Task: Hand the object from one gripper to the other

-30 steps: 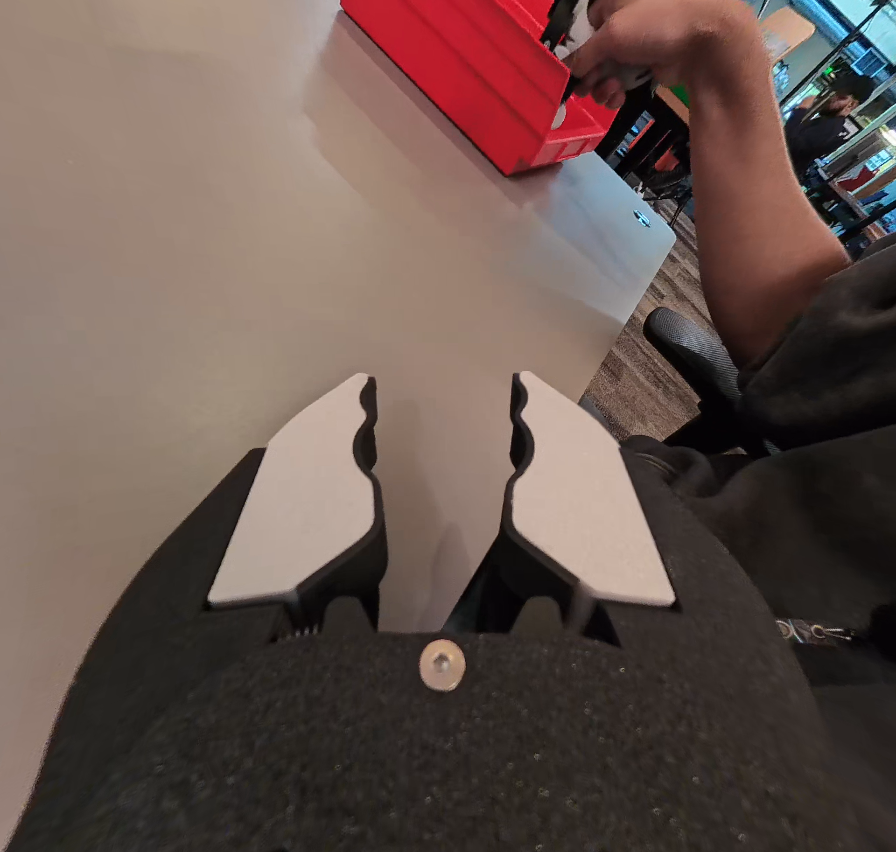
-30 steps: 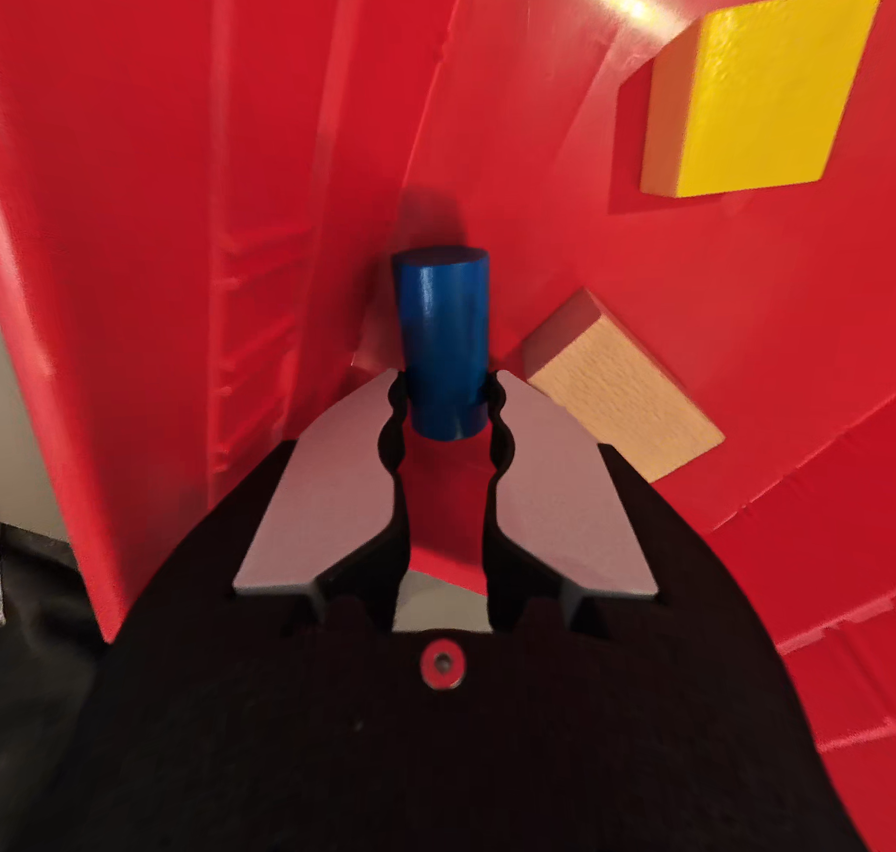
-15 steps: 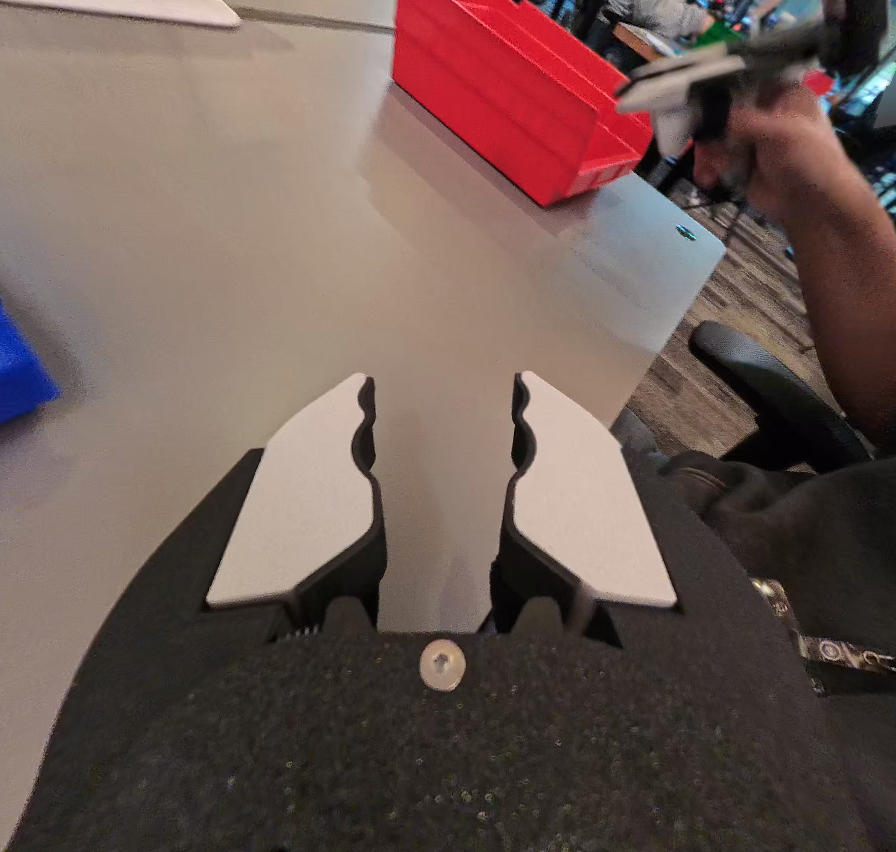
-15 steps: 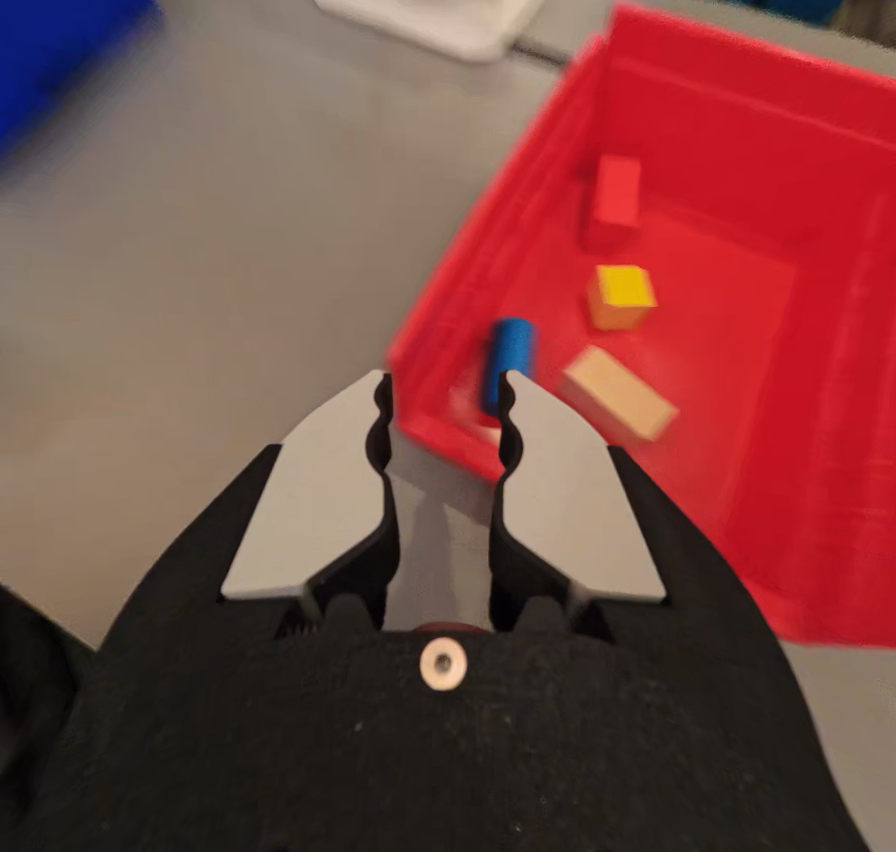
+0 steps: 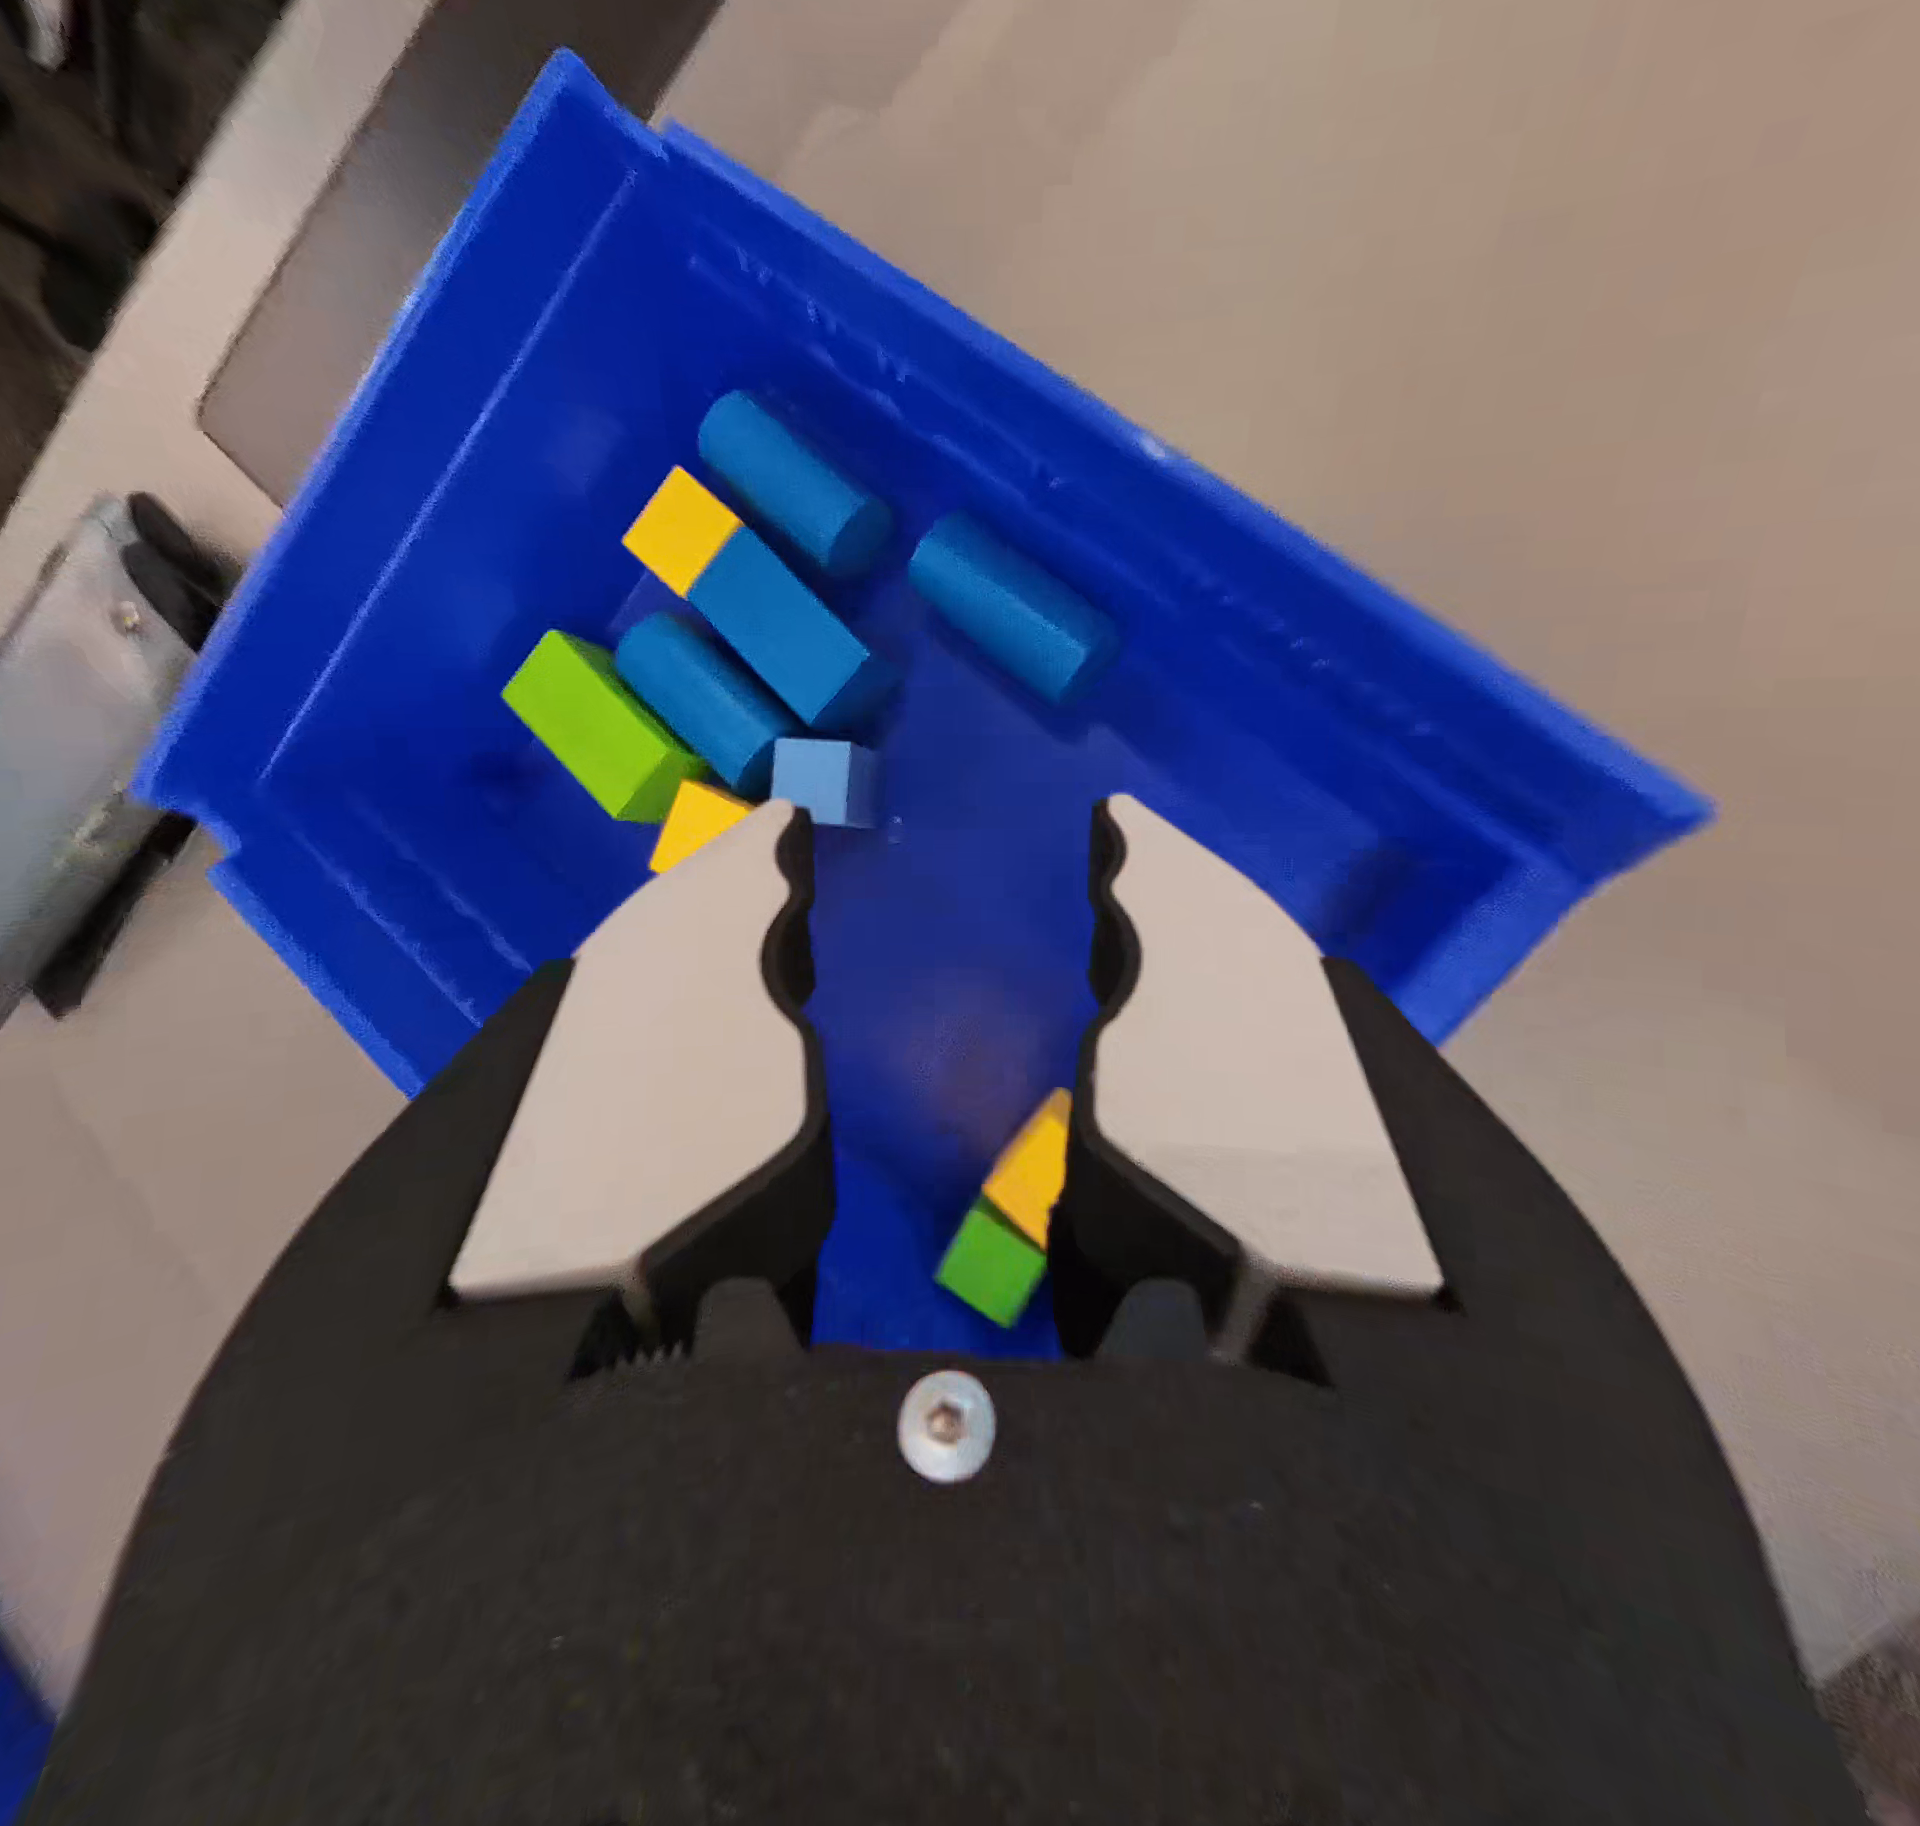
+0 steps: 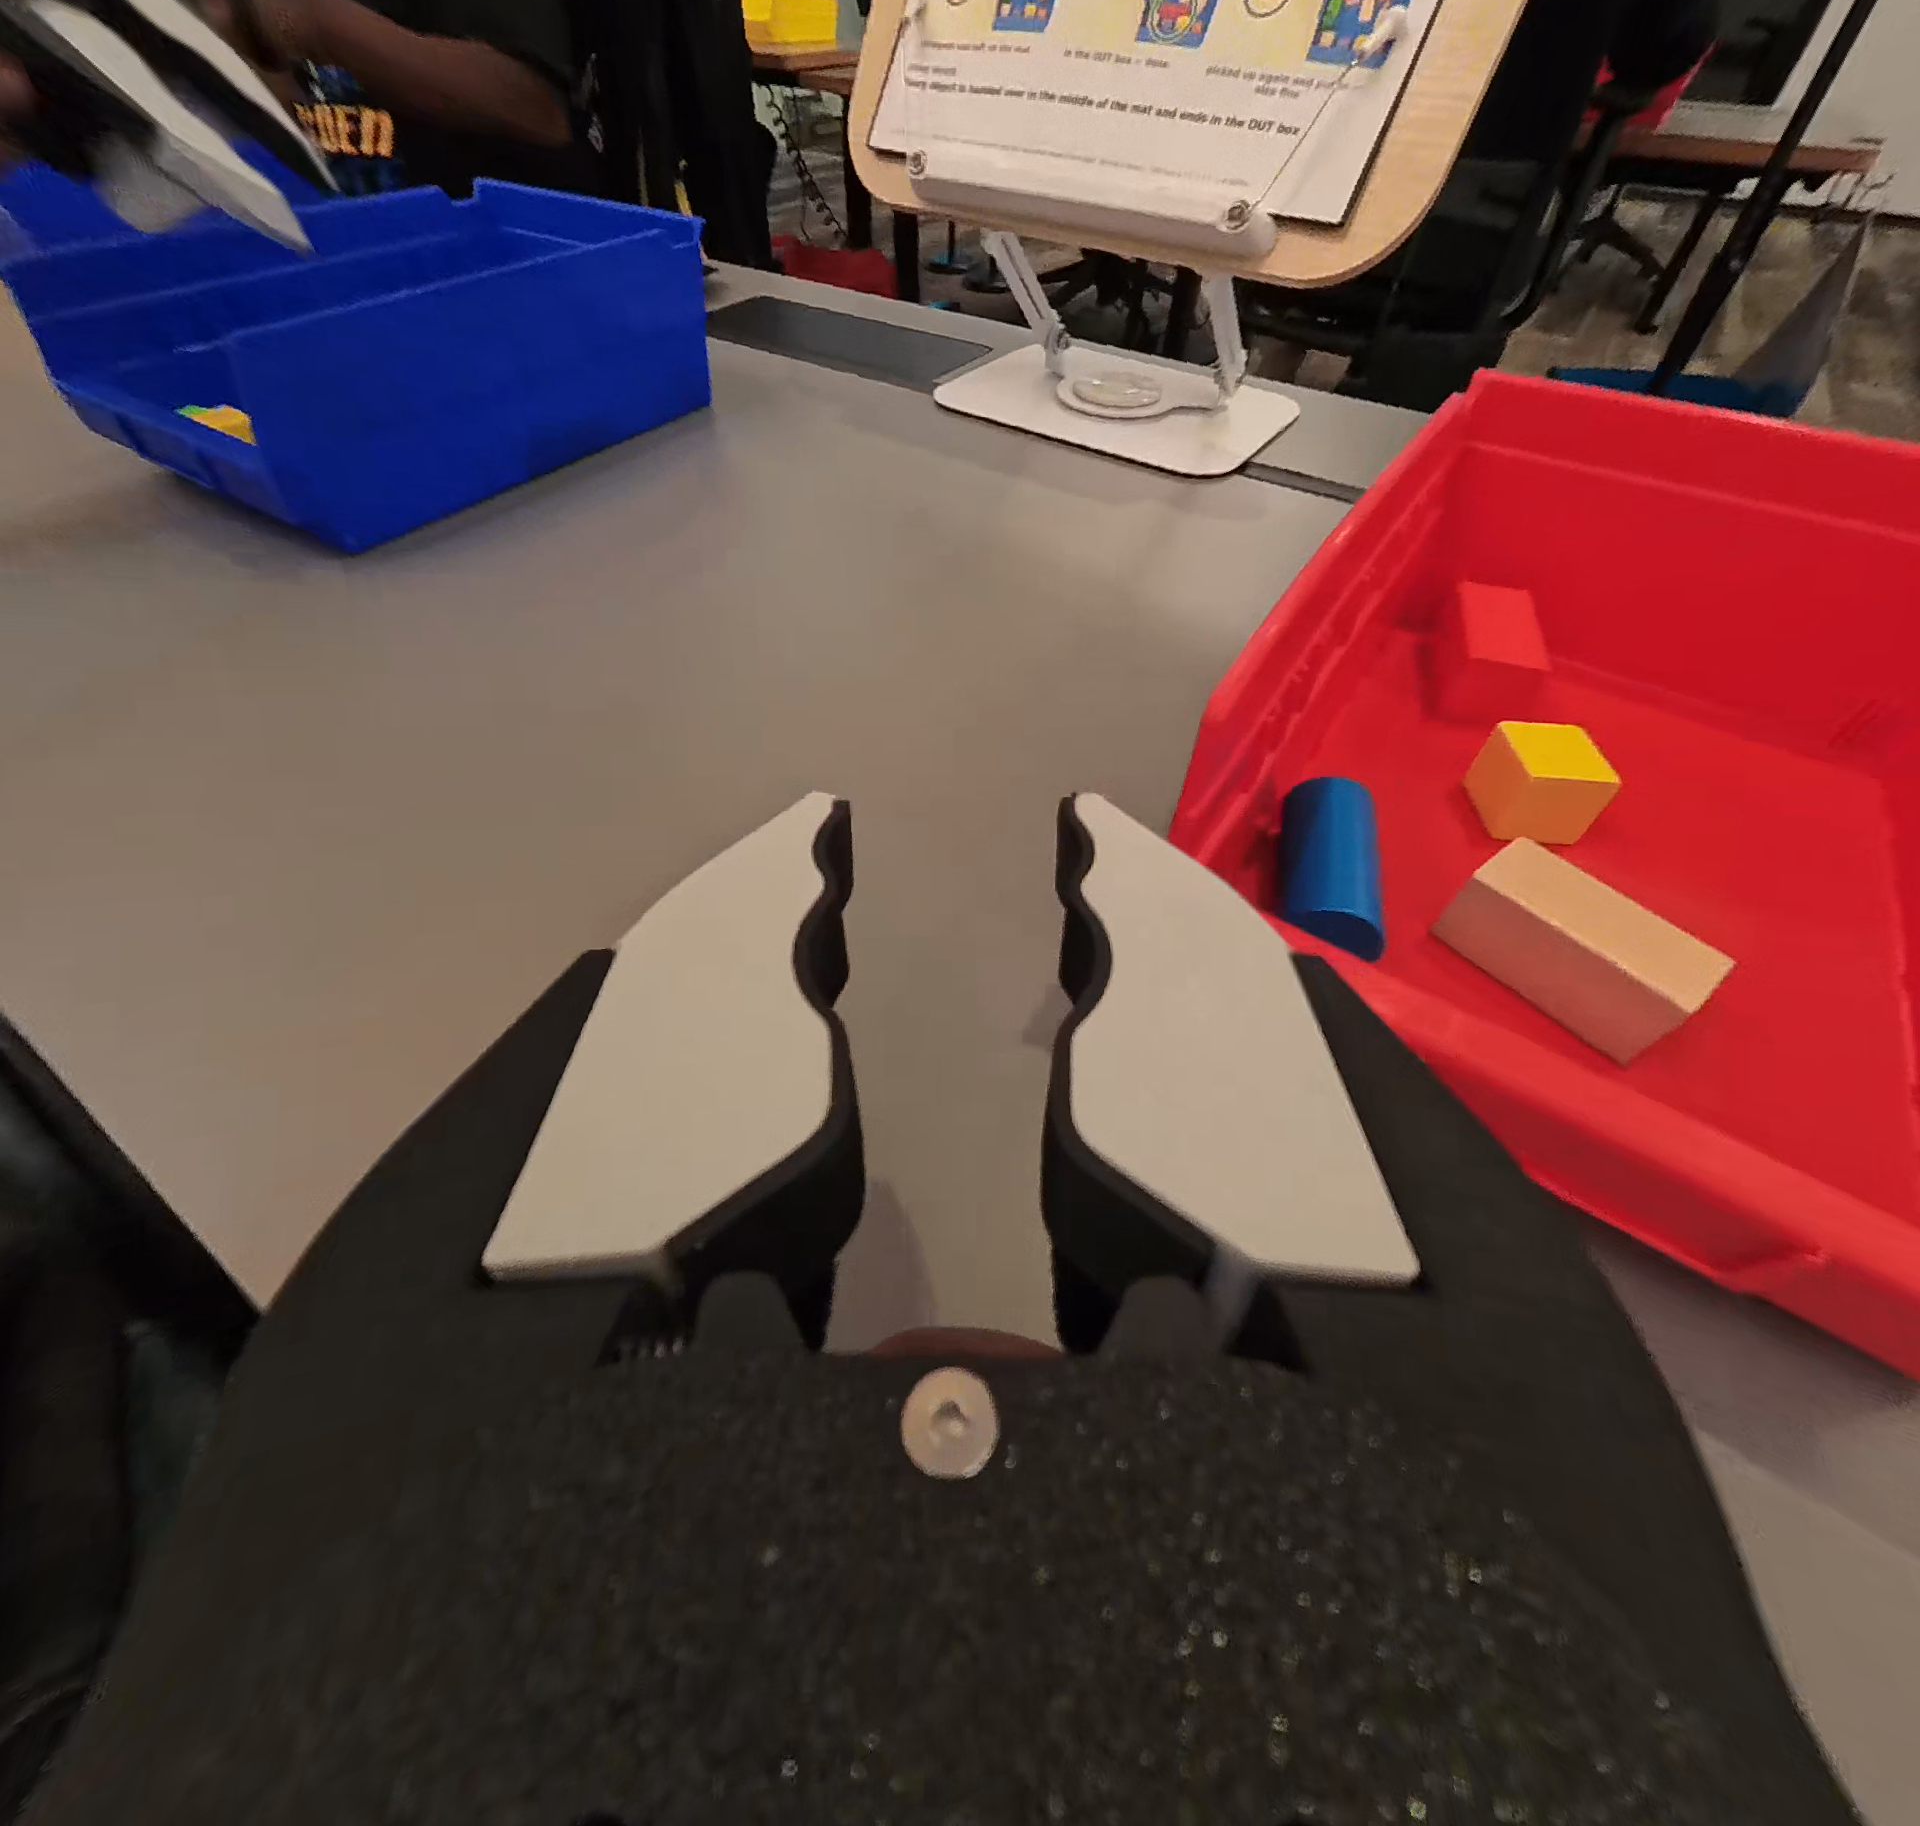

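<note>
Blue cylinder [image 6: 1332, 881]: smooth painted wood, lying in the glossy red plastic bin [image 6: 1662, 1184] against its left wall, at 3 o'clock of the right gripper [image 6: 954, 820]. That gripper hangs over the matte grey table [image 6: 623, 716], jaws parted, nothing between them.

Left gripper [image 5: 945, 820] points down over the blue bin [image 5: 1351, 654], jaws wide, empty. Coloured blocks at its 11 o'clock.

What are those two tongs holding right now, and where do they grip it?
Nothing. The left tongs hang open over the blue bin of blocks; the right tongs are open above the table, beside the red bin.
</note>
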The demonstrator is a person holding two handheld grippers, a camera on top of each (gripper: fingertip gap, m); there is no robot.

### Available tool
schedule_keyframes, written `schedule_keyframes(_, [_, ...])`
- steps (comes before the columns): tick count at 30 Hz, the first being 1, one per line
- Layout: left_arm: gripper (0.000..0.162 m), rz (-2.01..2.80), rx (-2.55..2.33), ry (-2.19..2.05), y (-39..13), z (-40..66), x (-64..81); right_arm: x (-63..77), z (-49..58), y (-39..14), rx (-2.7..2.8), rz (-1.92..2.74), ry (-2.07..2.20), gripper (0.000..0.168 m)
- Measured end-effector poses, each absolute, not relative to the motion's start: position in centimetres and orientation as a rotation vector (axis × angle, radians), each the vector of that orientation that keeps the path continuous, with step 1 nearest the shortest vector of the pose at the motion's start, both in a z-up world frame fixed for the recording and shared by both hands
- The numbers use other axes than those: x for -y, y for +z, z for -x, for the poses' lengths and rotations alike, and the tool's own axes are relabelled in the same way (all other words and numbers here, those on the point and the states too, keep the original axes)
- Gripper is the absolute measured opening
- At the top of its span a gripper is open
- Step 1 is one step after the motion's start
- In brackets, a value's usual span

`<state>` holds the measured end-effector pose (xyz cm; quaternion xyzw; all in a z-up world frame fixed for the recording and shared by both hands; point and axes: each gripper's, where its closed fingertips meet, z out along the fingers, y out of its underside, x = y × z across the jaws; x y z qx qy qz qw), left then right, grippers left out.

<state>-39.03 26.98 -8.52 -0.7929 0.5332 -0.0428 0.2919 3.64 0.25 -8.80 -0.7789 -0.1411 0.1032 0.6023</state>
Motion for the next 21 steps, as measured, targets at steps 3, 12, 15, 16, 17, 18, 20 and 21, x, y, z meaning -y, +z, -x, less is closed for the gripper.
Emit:
schedule_keyframes(3, [0.056, 2.218, -1.573, -0.059, -11.8, 39.7, -28.9, -0.1, -3.4, -8.8, 0.297, 1.8, 0.319, 0.037])
schedule_keyframes(12, [0.045, 2.311, -1.639, -0.024, -15.8, 40.6, -31.8, -0.3, -4.0, -10.2, 0.254, 1.837, 0.363, 0.038])
schedule_keyframes(15, [0.045, 2.306, -1.642, -0.003, -16.4, 40.5, -32.4, -0.5, -3.8, -10.6, 0.243, 1.848, 0.396, 0.038])
schedule_keyframes(16, [0.045, 2.314, -1.643, -0.004, -16.7, 40.4, -32.4, -0.5, -3.8, -10.7, 0.24, 1.852, 0.406, 0.038])
schedule_keyframes(17, [0.045, 2.327, -1.644, 0.007, -17.0, 40.5, -32.5, -0.6, -3.8, -10.7, 0.239, 1.852, 0.414, 0.038])
schedule_keyframes(18, [0.045, 2.343, -1.65, 0.03, -17.4, 40.6, -32.6, -0.6, -3.7, -10.8, 0.238, 1.854, 0.419, 0.038])
schedule_keyframes(20, [0.046, 2.373, -1.664, 0.086, -18.2, 40.9, -32.8, -0.7, -3.7, -10.9, 0.241, 1.86, 0.424, 0.038])
schedule_keyframes(21, [0.046, 2.39, -1.665, 0.117, -18.5, 41.1, -32.9, -0.7, -3.7, -11.0, 0.242, 1.864, 0.426, 0.038])
